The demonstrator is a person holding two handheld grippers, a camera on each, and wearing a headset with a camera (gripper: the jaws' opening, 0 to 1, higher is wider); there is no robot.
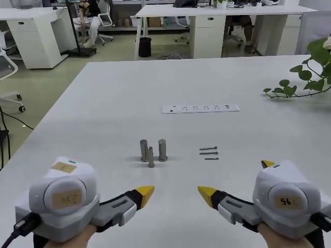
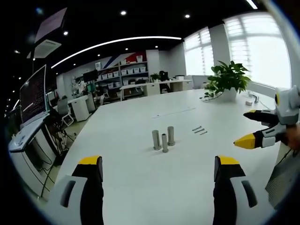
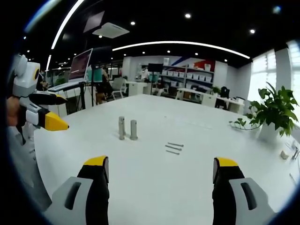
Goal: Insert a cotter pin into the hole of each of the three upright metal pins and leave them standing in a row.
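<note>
- The job looks to me as if it has not begun: none of the three insertions is done, as far as I can see from here.
- The three metal pins (image 1: 150, 151) stand upright about the middle of the desk (image 1: 103, 103), somewhat closer to its near edge than to its far one. They sit in a tight cluster, two level with each other and a shorter-looking one just in front between them, so it is more a triangle than a row.
- The three cotter pins (image 1: 209, 153) lie flat and loose on the desk, one behind another, near the metal pins on the side toward the right edge and clearly apart from them.
- I can't make out the holes in the metal pins (too small at this range).
- The left tongs (image 2: 158, 161) are spread wide and carry nothing, hovering over the near edge.
- The right tongs (image 3: 159, 162) are likewise spread and carry nothing, also at the near edge, tips turned inward toward the other pair.
- A power strip (image 1: 200, 108) lies farther back toward the far edge, and a plant (image 1: 310, 72) leans in over the right edge. Neither is in the way.
- Left to do, in my judgement: pick up each cotter pin, thread all three, then line the pins up.
</note>
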